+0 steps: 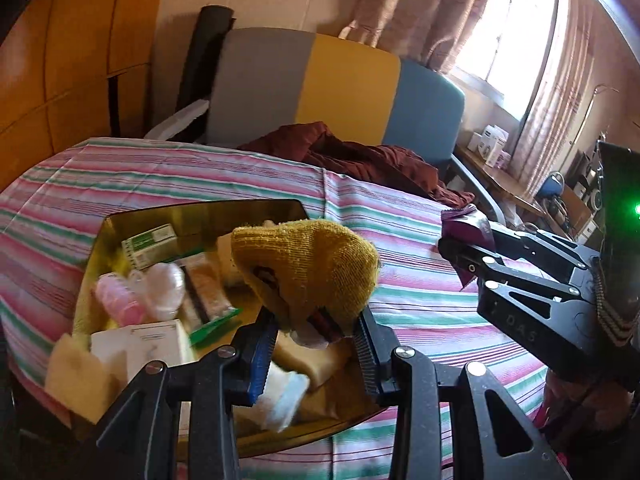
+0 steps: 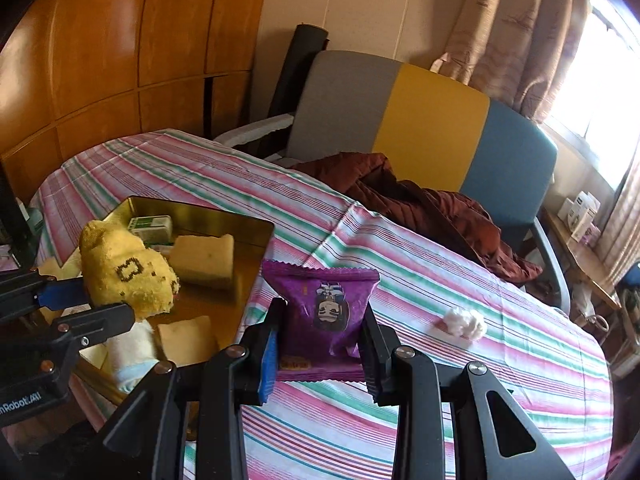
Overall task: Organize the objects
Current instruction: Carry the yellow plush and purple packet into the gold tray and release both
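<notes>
My left gripper point(image 1: 316, 332) is shut on a yellow knitted sock point(image 1: 316, 264), held above a gold tin tray point(image 1: 200, 210) on the striped bed. The tray holds small boxes, a pink bottle point(image 1: 120, 300), sponges and a green-handled item. My right gripper point(image 2: 320, 344) is shut on a purple snack packet point(image 2: 326, 304) above the bedsheet, just right of the tray point(image 2: 224, 220). In the right wrist view the sock point(image 2: 124, 272) and the left gripper point(image 2: 88, 304) appear at the left. The right gripper point(image 1: 472, 248) with the packet point(image 1: 466, 222) shows at the right of the left wrist view.
A white crumpled tissue point(image 2: 464, 322) lies on the striped sheet point(image 2: 440, 280) to the right. A dark red garment point(image 2: 420, 204) is heaped by a grey, yellow and blue chair point(image 2: 400, 120). Wooden wardrobe at the left, curtained window and a cluttered side table at the right.
</notes>
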### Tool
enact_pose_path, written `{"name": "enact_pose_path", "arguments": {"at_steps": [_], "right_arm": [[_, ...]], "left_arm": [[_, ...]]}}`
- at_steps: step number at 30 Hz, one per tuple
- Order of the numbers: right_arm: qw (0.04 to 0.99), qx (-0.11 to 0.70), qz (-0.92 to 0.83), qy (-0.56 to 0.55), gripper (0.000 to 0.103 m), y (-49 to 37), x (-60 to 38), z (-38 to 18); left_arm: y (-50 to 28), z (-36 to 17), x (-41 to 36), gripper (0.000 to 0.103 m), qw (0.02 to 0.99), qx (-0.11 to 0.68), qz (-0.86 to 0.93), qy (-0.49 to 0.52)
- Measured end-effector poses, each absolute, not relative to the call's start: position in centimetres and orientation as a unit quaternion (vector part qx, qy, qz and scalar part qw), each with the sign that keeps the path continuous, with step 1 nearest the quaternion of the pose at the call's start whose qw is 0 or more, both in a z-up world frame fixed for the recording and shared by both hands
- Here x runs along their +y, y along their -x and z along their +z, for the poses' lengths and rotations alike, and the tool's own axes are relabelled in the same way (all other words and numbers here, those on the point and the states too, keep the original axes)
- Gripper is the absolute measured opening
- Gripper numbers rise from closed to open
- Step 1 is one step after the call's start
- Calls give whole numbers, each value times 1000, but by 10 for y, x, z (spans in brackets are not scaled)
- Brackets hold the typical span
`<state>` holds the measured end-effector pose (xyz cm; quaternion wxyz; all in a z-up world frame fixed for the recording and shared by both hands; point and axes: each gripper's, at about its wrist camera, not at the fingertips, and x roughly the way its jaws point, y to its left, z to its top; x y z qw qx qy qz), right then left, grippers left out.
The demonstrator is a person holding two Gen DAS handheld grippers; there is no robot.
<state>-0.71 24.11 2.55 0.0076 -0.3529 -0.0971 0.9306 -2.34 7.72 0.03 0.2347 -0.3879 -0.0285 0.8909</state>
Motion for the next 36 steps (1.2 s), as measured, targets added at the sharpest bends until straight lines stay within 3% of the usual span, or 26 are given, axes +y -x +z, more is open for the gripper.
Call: {"name": "enact_pose_path", "arguments": {"at_steps": [24,36], "right_arm": [[-65,-139,921,358,35,22,154,16],[-83,-99,906,403,35,31,158,-22]], "left_arm": [[15,-3,-18,37,160,-86,905,384],[21,-9,-34,37,149,-98,907,382]]}}
